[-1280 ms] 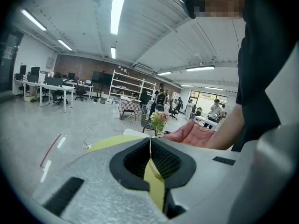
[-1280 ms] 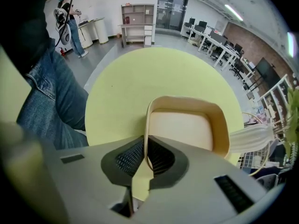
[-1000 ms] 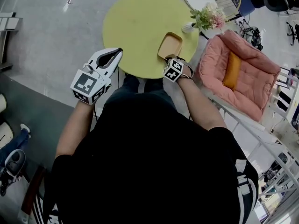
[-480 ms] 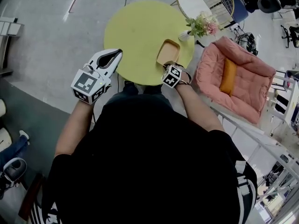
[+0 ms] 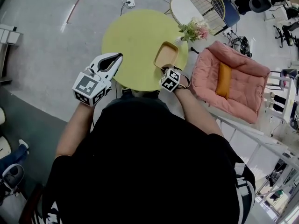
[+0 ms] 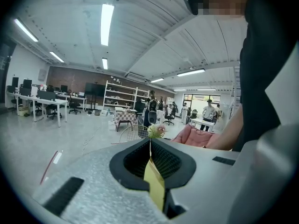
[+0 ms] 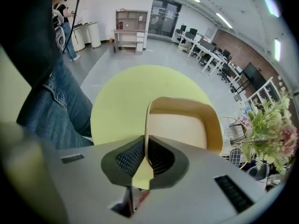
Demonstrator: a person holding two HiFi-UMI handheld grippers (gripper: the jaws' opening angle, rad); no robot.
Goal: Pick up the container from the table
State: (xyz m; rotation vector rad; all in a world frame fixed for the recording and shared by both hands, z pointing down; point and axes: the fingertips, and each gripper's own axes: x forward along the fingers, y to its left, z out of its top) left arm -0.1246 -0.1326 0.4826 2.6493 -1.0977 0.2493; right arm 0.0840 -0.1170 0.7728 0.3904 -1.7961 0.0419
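Your right gripper (image 7: 145, 149) is clamped on the container (image 7: 180, 125). Its jaws are pressed together on the thin near-left wall of that tan, round-cornered tray, just below the rim. The tray's open inside faces up and away from you, beyond the jaws. In the head view the right gripper (image 5: 163, 69) points steeply down over the near-right part of the round yellow desk (image 5: 135, 36). The container (image 5: 167, 54) extends from it toward the far right edge. From these views you cannot tell whether its base touches the desk top.

The desk's near rim lies just below your right gripper, with your jeans (image 7: 60, 106) directly behind that edge. To the right, the container's far corner is close to the desk's curved rim. The flowers (image 5: 194, 30) stand at that rim, just beyond the tray but apart from it. In the right gripper view the flowers (image 7: 268, 125) rise at the far right, so that side is tight. The bare yellow top spreads to the left of the tray and beyond it.

Your left gripper (image 5: 117, 56) has its jaws together with nothing in them. The left gripper (image 6: 150, 146) points nearly level, with its tip over the desk's near-left rim, well apart from the container.

Further out, a pink armchair (image 5: 233, 78) with an orange cushion (image 5: 223, 79) stands right of the desk. A wire chair (image 5: 187, 6) stands behind the flowers. Grey floor (image 5: 46, 41) lies open on the left.
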